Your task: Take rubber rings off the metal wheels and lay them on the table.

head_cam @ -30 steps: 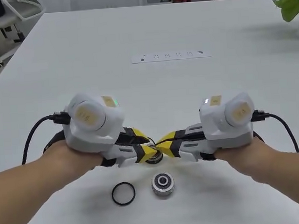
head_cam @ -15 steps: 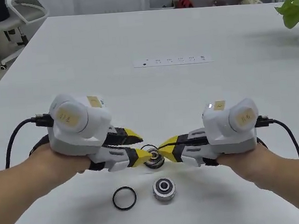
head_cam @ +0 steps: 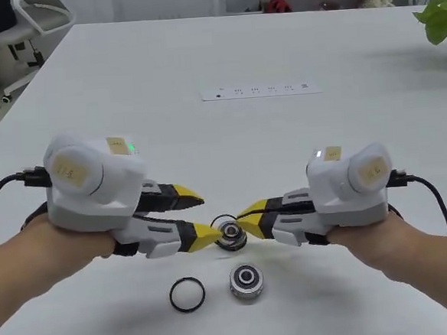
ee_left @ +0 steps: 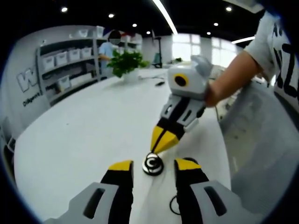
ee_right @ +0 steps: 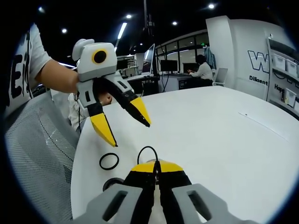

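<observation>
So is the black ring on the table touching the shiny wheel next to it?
Apart. The head view shows bare white table between the rubber ring and the metal wheel lying beside it.

Power strip (head_cam: pixel 262 91) on white table (head_cam: pixel 125 82) (leafy plant (head_cam: pixel 436 7) far corner)

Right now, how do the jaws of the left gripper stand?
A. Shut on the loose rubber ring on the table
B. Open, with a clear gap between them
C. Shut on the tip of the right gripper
B: the jaws of the left gripper stand well apart, with the metal wheel just ahead of the gap.
</observation>
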### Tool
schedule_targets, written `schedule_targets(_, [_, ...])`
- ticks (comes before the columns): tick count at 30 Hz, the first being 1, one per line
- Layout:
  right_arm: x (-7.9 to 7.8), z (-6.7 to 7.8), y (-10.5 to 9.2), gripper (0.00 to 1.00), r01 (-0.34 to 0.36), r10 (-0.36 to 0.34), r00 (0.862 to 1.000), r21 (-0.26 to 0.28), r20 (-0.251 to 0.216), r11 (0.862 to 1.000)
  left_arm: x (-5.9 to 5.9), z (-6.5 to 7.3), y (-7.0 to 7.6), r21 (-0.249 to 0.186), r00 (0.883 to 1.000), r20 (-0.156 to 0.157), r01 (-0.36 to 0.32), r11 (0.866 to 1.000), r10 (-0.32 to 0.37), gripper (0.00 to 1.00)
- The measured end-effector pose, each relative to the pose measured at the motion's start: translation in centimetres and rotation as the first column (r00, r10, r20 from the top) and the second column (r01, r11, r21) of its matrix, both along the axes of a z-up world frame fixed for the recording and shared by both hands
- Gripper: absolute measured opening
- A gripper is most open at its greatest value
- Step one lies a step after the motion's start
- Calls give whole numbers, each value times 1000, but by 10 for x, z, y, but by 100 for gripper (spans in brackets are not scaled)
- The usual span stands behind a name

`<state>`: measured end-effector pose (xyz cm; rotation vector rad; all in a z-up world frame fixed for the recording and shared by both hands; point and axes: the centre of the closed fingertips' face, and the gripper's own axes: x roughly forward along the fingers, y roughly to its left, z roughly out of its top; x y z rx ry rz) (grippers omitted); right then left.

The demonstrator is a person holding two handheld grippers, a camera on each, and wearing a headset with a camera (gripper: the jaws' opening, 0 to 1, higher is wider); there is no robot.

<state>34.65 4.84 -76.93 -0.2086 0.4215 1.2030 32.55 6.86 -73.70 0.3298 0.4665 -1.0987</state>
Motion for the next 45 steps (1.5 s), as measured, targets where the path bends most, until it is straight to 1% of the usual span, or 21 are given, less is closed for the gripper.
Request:
schedule_targets(7, [-2, 5, 2, 0, -6, 6, 1000, 15, 0, 1000, -1, 6, 11, -13, 1000, 5, -17, 1000, 17, 40])
schedule_targets(16, [-8, 11, 10, 0, -28, 28, 1000, 38, -6, 999, -6, 5, 26, -3, 999, 4, -35, 999, 35, 44])
schedule_targets(22, [-12, 15, 15, 0, -41, 41, 999, 50, -10, 998, -10, 9, 35, -9, 999, 6, -48, 999, 48, 46])
schedule_targets(30, [-18, 16, 20, 0, -59, 60, 998, 52, -15, 997, -15, 10, 48, -16, 997, 7, -71, 997, 72, 48])
schedule_targets(37, [-25, 14, 24, 0, -78, 79, 997, 50, -24, 996, -20, 7, 60, -11, 996, -2, -92, 996, 92, 51])
schedule_targets(45, [-33, 11, 29, 0, -100, 102, 994, 45, -34, 994, -25, 7, 73, -5, 994, -4, -110, 994, 110, 52])
